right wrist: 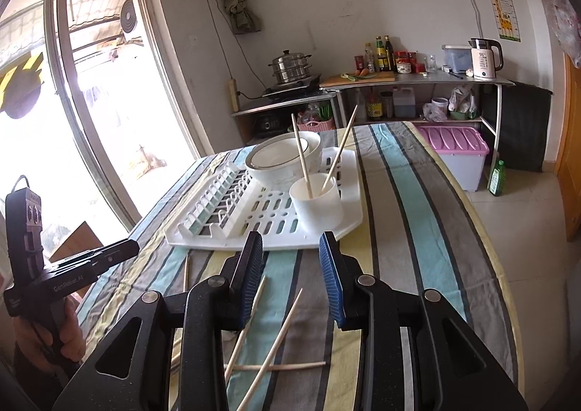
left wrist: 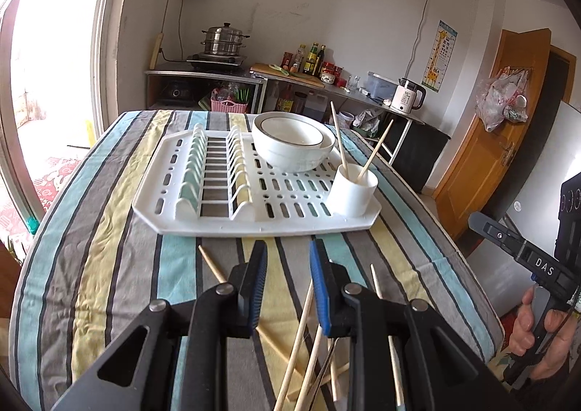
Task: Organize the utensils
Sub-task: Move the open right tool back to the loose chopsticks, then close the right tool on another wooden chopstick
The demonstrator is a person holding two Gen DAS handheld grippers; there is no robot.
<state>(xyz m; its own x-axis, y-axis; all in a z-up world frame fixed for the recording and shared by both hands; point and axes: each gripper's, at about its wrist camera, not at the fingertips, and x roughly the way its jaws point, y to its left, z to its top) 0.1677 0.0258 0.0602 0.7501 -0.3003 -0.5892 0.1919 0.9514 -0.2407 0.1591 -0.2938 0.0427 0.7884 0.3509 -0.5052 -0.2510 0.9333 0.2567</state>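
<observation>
We hold both grippers low over the near end of the striped-cloth counter (left wrist: pixel 109 229), and neither has anything between its jaws: the left gripper (left wrist: pixel 288 258) stands part open with bare cloth in the gap, and the right gripper (right wrist: pixel 290 249) is likewise part open and empty. The task's things are split. Two pale wooden chopsticks (left wrist: pixel 339 142) already lean in the white cylindrical plastic cup (left wrist: pixel 351 193) at the near right corner of the white slotted plastic drying rack (left wrist: pixel 232 222), with stacked white ceramic bowls (left wrist: pixel 292 142) behind it. The loose wooden chopsticks (right wrist: pixel 270 353) lie crossed on the cloth under and just in front of our jaws, and a thin metal-handled utensil (left wrist: pixel 323 371) seems to lie among them, though we cannot tell what it is. The risk, as we judge it, lies in that tangle: closing on one stick where it overlaps another could pinch two, or flick a neighbour toward the edge of the counter. Thin round sticks may roll or pivot in the pads if caught off centre. At the cup, a tilted stick could knock the two leaning ones or tip the light cup.
</observation>
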